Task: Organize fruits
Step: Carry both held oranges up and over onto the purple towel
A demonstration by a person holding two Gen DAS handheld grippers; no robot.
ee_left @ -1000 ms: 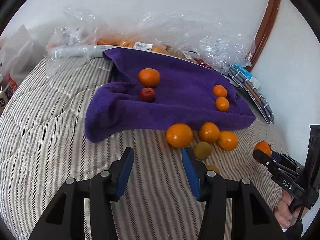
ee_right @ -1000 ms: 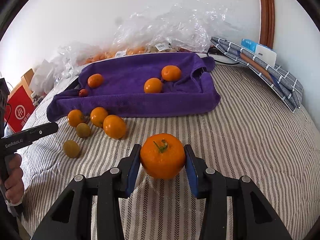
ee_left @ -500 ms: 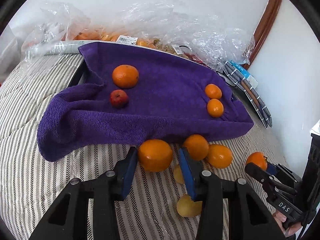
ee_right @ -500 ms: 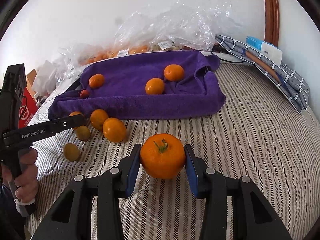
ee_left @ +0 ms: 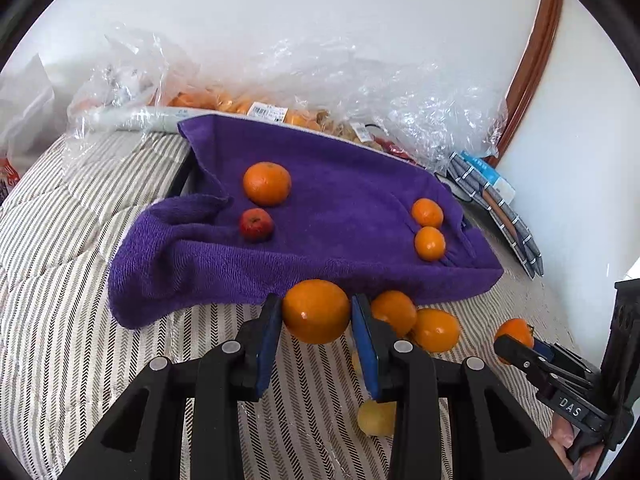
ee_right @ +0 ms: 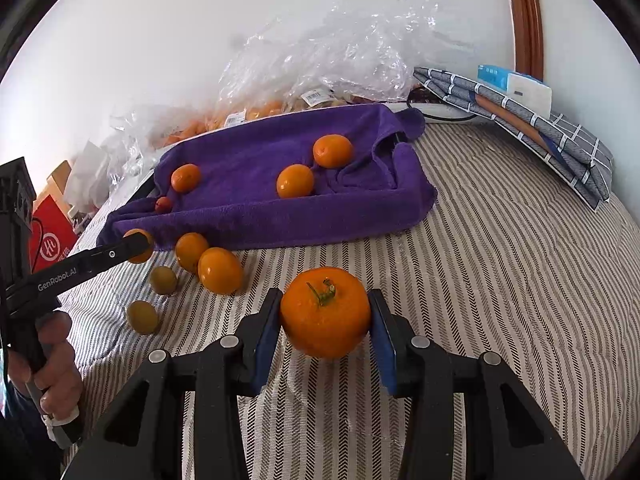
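Observation:
My left gripper (ee_left: pixel 316 307) is shut on a smooth orange (ee_left: pixel 316 322) just in front of the purple towel (ee_left: pixel 340 200). On the towel lie a big orange (ee_left: pixel 267 183), a small red apple (ee_left: pixel 256 224) and two small oranges (ee_left: pixel 427 213). Two loose oranges (ee_left: pixel 436 330) and a yellow-green fruit (ee_left: pixel 374 416) lie beside the left fingers. Over the striped bedding, my right gripper (ee_right: pixel 325 307) is shut on an orange with a green stem (ee_right: pixel 325 324). The left gripper's fingers (ee_right: pixel 132 248) show at the left of the right wrist view.
Clear plastic bags (ee_left: pixel 280 92) with more fruit line the wall behind the towel. A folded grey checked cloth (ee_right: pixel 520 120) with a blue-white box lies at the back right. A red box (ee_right: pixel 52 240) stands off the bed's left side. Striped bedding (ee_right: pixel 500 260) spreads to the right.
The left gripper, open and empty a second ago, moved forward to the towel's front edge and closed on the orange there. The right gripper kept still with its stemmed orange.

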